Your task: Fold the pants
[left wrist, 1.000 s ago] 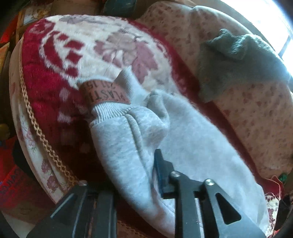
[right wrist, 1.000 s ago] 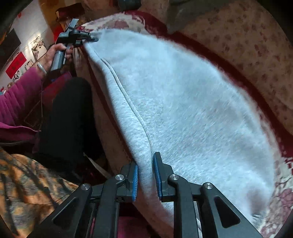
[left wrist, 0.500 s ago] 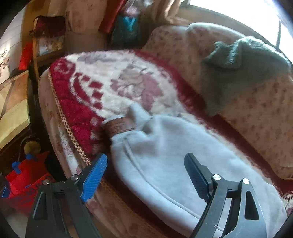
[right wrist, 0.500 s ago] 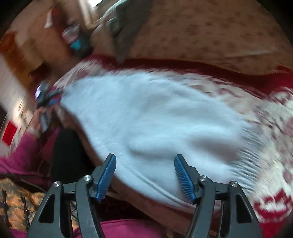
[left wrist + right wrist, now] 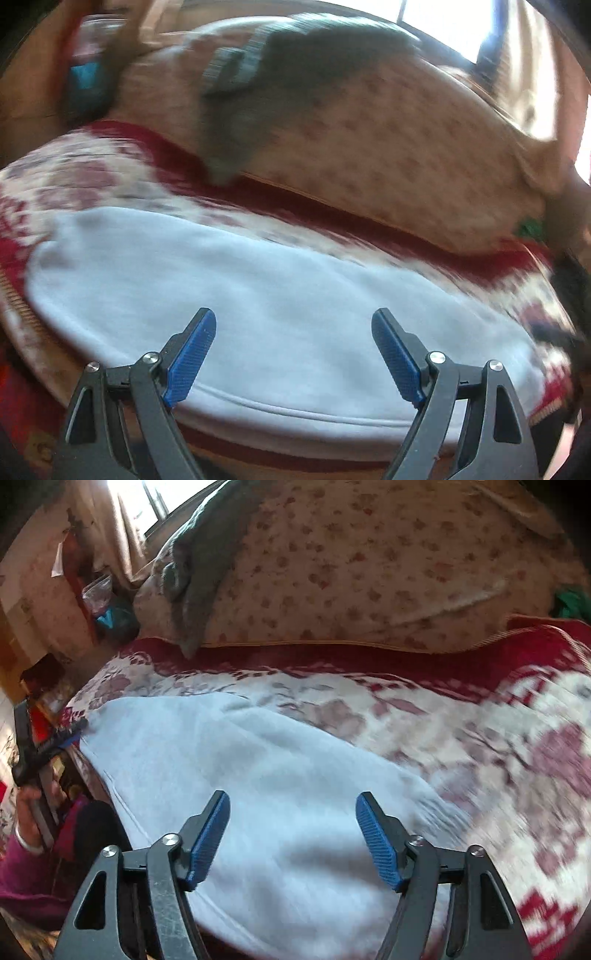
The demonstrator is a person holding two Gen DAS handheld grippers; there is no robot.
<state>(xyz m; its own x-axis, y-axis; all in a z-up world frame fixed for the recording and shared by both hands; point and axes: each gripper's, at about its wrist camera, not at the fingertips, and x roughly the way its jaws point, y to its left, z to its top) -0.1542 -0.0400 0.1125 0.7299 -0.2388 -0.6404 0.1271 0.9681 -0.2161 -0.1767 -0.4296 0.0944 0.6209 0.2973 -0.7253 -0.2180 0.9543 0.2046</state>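
Lying flat along the front edge of a red-and-cream patterned blanket [image 5: 424,716], the light grey pants [image 5: 280,782] are spread out in a long, smooth band. The left hand-held gripper [image 5: 293,354] hangs just above the cloth with its blue-padded jaws spread wide, gripping nothing. The right hand-held gripper [image 5: 291,838] is likewise spread apart over the pants, empty. Behind the blanket rises a floral-print cushion [image 5: 369,572], with a dark grey-green garment [image 5: 199,565] draped over its top and down its face. The left wrist view is blurred, so finer fabric detail is unclear there.
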